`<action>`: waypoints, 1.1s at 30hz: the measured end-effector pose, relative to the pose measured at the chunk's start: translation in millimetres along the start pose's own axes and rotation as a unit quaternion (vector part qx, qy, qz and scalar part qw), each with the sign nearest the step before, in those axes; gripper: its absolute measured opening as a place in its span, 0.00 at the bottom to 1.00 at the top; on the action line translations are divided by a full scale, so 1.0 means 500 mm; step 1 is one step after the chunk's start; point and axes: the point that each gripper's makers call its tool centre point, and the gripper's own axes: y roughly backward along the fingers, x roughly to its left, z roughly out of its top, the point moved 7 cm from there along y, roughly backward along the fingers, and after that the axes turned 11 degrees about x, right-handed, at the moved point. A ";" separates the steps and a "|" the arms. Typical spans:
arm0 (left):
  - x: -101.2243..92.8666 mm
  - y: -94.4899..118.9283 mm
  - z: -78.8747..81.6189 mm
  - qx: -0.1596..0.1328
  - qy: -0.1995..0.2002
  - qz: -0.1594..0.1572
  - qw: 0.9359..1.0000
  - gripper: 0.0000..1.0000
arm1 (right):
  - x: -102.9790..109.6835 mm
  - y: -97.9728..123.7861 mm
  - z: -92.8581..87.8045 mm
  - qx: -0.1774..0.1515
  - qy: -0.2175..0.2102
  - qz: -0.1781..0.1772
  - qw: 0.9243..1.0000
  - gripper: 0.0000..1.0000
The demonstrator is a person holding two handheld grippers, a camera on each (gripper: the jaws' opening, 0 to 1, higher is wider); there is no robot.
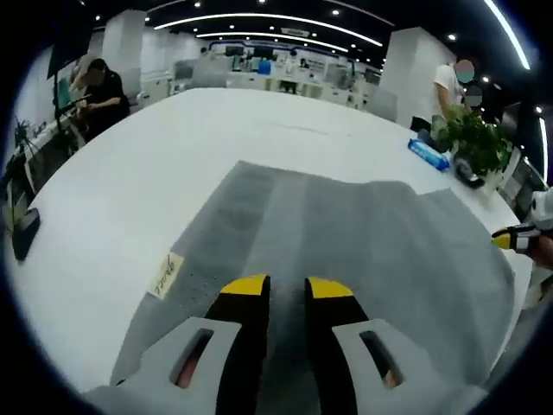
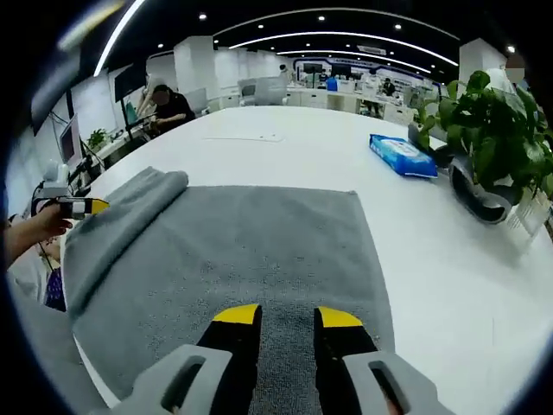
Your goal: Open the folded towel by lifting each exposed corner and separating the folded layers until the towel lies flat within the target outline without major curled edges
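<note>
Finds the towel (image 2: 259,251) spread grey over the white table (image 2: 285,147), nearly flat, with one long fold (image 2: 125,216) doubled over along its left side. Cannot make out any target outline.

Holds the right gripper (image 2: 288,318) low over the near hem, jaws parted by a narrow gap, cloth visible between them and nothing pinched. Seems parked there to steady the opened part during the last turn-out. Has the left gripper (image 1: 285,290) likewise low above the towel, jaws a little apart, gripping nothing visible. Probably placed to reach the doubled strip from its own side. Cannot tell about either set of tips touching the cloth.

Judges the task well along: one layer to lift and lay back, then edges to smooth.

In the right gripper view:
- Catches the rolled fold plainly as a raised, rounded ridge.
- Shows the left gripper out at the left, just beside that fold, in a hand (image 2: 39,223).
- Puts a plant (image 2: 492,130) and a blue pack (image 2: 402,156) well apart from the towel, past its far right corner.

In the left gripper view:
- Renders the cloth as lengthwise lighter and darker bands, with little sense of height.
- Gives a pale tag (image 1: 164,275) at the towel's left edge.
- Places the right gripper at the far right margin of the cloth.
</note>
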 end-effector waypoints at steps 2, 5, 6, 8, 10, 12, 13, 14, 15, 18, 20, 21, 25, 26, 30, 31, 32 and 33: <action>0.003 0.002 0.003 -0.009 -0.009 0.005 1.000 0.14 | 0.002 -0.011 -0.006 0.012 0.000 0.000 1.000 0.22; 0.004 0.005 0.003 -0.003 0.000 0.004 1.000 0.14 | 0.003 -0.018 -0.013 0.023 -0.002 -0.003 1.000 0.21; 0.004 0.005 0.003 -0.003 -0.001 0.004 1.000 0.13 | 0.002 -0.016 -0.010 0.020 0.002 -0.009 1.000 0.20; 0.003 0.006 0.002 -0.003 -0.009 0.010 1.000 0.12 | -0.002 -0.016 -0.008 0.028 0.012 -0.017 0.999 0.17; 0.004 0.006 0.001 -0.005 -0.025 0.020 0.999 0.11 | -0.003 -0.017 -0.009 0.029 0.016 -0.016 0.999 0.16; 0.005 0.005 0.000 -0.009 -0.039 0.027 0.999 0.09 | -0.005 -0.017 -0.009 0.031 0.014 -0.018 0.999 0.15; 0.006 0.005 0.000 -0.010 -0.035 0.026 0.999 0.09 | -0.009 -0.017 -0.008 0.032 0.009 -0.020 0.999 0.14; 0.006 0.006 0.000 -0.011 -0.034 0.026 0.999 0.09 | -0.010 -0.017 -0.008 0.033 0.001 -0.020 0.999 0.13; 0.009 0.005 0.000 -0.013 -0.022 0.024 0.999 0.08 | -0.011 -0.016 -0.008 0.034 -0.002 -0.023 0.999 0.11; 0.017 0.005 0.000 -0.015 -0.011 0.025 1.000 0.07 | -0.013 -0.015 -0.010 0.035 -0.002 -0.028 0.999 0.09; 0.021 0.007 0.001 -0.013 -0.010 0.029 0.999 0.07 | -0.014 -0.014 -0.012 0.037 -0.002 -0.031 0.999 0.08; 0.024 0.007 0.002 -0.012 -0.011 0.031 0.999 0.07 | -0.015 -0.014 -0.013 0.037 -0.001 -0.032 0.999 0.07; 0.031 0.009 0.002 -0.009 -0.006 0.034 0.999 0.07 | -0.019 -0.011 -0.016 0.039 -0.001 -0.033 0.999 0.07; 0.033 0.009 0.002 -0.009 -0.005 0.035 0.999 0.07 | -0.021 -0.011 -0.016 0.039 0.000 -0.035 0.999 0.06; 0.043 0.013 0.000 -0.011 -0.001 0.041 0.999 0.07 | -0.027 -0.008 -0.021 0.042 0.006 -0.042 0.998 0.05; 0.048 0.014 -0.002 -0.012 0.002 0.043 0.999 0.07 | -0.031 -0.006 -0.023 0.044 0.006 -0.045 0.998 0.05; 0.051 0.016 -0.002 -0.014 0.005 0.045 0.999 0.07 | -0.034 -0.005 -0.025 0.044 0.005 -0.047 0.998 0.05; 0.056 0.018 -0.004 -0.015 0.010 0.047 0.999 0.07 | -0.039 -0.002 -0.029 0.044 0.001 -0.050 0.998 0.04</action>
